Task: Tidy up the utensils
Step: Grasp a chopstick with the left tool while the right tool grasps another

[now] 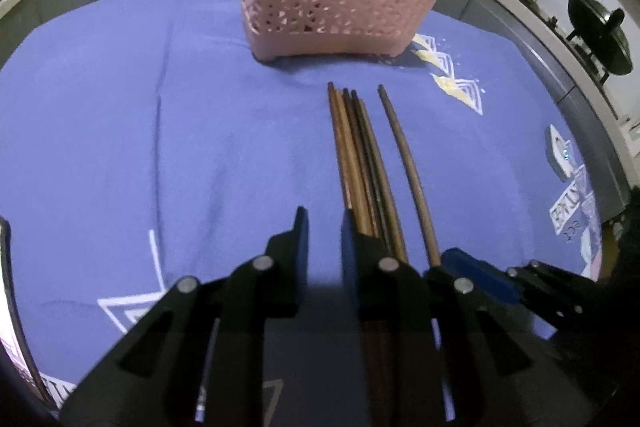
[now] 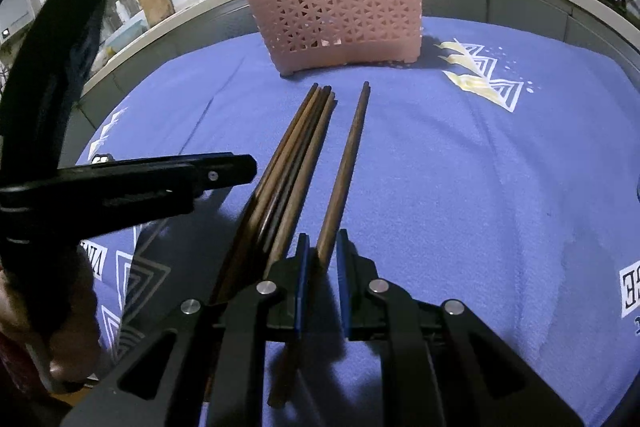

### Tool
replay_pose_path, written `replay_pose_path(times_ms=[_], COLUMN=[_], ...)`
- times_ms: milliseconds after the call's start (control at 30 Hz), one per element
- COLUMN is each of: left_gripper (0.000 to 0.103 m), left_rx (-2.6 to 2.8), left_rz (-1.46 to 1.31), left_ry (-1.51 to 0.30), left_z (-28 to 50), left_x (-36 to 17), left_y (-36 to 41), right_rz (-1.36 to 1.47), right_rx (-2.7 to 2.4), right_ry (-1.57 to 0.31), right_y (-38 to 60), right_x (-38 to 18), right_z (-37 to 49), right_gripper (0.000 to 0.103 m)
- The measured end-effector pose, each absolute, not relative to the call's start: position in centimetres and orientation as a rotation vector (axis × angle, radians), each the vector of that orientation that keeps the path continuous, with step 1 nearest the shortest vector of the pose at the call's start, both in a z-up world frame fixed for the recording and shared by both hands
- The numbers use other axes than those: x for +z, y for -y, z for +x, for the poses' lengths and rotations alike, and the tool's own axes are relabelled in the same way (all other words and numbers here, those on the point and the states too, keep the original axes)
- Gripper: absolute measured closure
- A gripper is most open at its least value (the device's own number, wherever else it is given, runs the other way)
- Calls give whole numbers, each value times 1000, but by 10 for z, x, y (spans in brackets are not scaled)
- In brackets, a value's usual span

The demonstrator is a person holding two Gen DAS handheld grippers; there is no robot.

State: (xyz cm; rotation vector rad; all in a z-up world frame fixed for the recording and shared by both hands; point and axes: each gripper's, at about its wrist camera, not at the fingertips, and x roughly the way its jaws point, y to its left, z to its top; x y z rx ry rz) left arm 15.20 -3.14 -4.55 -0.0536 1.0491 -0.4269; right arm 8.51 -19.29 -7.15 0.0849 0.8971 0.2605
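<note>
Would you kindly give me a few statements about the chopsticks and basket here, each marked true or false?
1. The pink basket stands upright on the blue cloth. True.
2. The basket is empty. False: several sticks poke out of its top.
3. One single chopstick lies apart from the bundle of chopsticks. True.
4. The single chopstick runs between the fingers of the right claw. True.
5. The chopsticks lie on bare wood. False: they lie on the blue cloth.

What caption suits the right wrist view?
Right hand-held gripper around one brown wooden chopstick, facing a pink perforated plastic basket.
</note>
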Motion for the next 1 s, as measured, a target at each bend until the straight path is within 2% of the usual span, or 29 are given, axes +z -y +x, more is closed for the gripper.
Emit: replay_pose_path(times_ms=[800,867,900,1000], left_gripper=[86,88,95,97], left_rx=[-415,-411,-404,-421], left_rz=[115,120,127,104], left_ry=[-1011,-999,-993,-1004], left_z=[153,154,156,157], left_x=[-53,-54,-55,-55], left_y=[62,62,60,52], right_rz=[36,23,12,27], right_rx=[253,254,250,253], right_ry=[-879,-876,-874,-886], right_y=[187,186,185,190], right_x=[-70,-69,-69,-68], right_z=[83,82,82,81], right_gripper=[89,89,91,94])
